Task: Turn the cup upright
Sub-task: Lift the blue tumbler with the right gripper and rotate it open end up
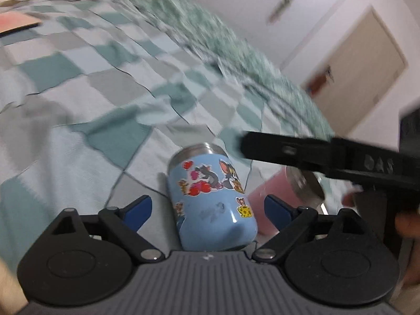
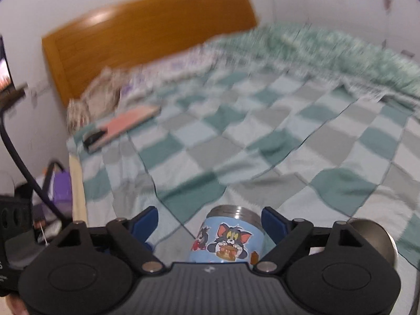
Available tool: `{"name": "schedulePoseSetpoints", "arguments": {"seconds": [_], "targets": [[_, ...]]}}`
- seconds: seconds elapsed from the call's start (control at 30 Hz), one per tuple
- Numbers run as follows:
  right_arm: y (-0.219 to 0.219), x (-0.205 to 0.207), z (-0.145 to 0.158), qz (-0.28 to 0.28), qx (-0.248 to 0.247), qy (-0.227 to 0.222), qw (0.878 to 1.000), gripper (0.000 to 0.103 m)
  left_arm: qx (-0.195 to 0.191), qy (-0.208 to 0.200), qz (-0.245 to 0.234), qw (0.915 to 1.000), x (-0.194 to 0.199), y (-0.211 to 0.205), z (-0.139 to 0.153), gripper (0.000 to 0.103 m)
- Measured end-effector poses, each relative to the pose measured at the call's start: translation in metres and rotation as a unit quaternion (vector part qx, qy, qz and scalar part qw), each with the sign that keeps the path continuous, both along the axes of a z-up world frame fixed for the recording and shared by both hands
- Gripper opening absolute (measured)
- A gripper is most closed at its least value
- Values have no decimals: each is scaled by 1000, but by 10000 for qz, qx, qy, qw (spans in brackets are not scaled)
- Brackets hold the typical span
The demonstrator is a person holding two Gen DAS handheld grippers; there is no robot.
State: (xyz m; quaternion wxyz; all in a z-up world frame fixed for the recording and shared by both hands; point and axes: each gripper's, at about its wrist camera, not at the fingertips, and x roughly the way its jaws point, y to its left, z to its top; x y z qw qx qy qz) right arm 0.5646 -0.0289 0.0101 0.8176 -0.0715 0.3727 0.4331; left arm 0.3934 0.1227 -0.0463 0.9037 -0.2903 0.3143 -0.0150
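Left claw point(image 1: 207, 208): jaws wide, blue pads either side of the blue cartoon cup point(image 1: 211, 202), neither pad touching it as far as we can tell. Right claw point(image 2: 210, 223): also wide, the same cup point(image 2: 227, 236) between its pads, the right pad close to the wall, contact unclear. In the left wrist view one black finger of the right claw crosses above the cup's steel rim point(image 1: 203, 148). The cup is on the checked bedspread point(image 1: 105, 92), steel rim facing away from both cameras; both frames are blurred and we cannot tell for certain whether it lies on its side or stands. A pink cup point(image 1: 265, 199) lies just beside it. We judge the blue cup stiff, steel-walled, fairly light, with a glossy, slippery coat; the soft bedding gives poor footing. Best hold: across the mid-body, pads square on opposite walls, well clear of the rim.
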Motion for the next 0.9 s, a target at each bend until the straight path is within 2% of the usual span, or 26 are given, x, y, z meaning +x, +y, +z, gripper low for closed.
{"name": "schedulePoseSetpoints", "arguments": {"seconds": [0.1, 0.2, 0.3, 0.4, 0.53, 0.6, 0.73, 0.8, 0.83, 0.9], "targets": [[23, 29, -15, 73, -589, 495, 9970, 85, 16, 315, 68, 9995, 22, 4, -15, 94], [36, 51, -34, 46, -1042, 950, 9900, 86, -665, 421, -99, 9969, 31, 16, -31, 96], [48, 59, -49, 82, -1454, 1094, 9833, 86, -843, 351, -306, 9954, 37, 16, -37, 95], [55, 63, -61, 190, -1725, 1287, 9764, 87, -1182, 274, -492, 9914, 42, 19, -43, 84], [55, 80, -77, 152, -1759, 1788, 9679, 87, -1077, 186, -528, 9926, 42, 12, -41, 83], [54, 83, -79, 150, -1715, 1907, 9664, 87, -1149, 203, -510, 9919, 43, 12, -43, 84], [47, 84, -78, 76, -1553, 1970, 9680, 87, -1527, 417, -478, 9862, 49, 16, -52, 90], [43, 84, -77, 35, -1471, 1933, 9700, 87, -1427, 337, -557, 9876, 51, 13, -52, 90], [42, 84, -76, 15, -1436, 1899, 9712, 86, -1371, 270, -639, 9881, 52, 11, -51, 86], [40, 83, -73, -48, -1337, 1786, 9748, 86, -1311, 181, -572, 9896, 52, 9, -50, 86]]}}
